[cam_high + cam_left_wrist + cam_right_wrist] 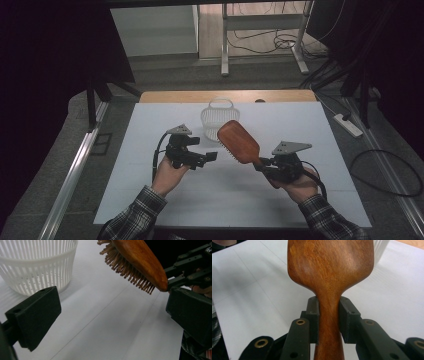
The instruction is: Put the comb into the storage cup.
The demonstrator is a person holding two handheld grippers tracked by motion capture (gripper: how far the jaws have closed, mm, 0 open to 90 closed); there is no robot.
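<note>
Pointing up and away from the right gripper (263, 164), clamped on its handle, the wooden hairbrush (238, 141) is held above the table just beside the white basket (217, 118), nearer than the empty, parted left gripper (209, 157).

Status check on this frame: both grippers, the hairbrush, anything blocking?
Right gripper shut on wooden hairbrush handle, brush held above table, bristles down. Left gripper open, empty. White basket stands beyond the brush; nothing between.

Wooden paddle hairbrush (239, 142), handle clamped, tilted above the table, bristles facing down-left.
</note>
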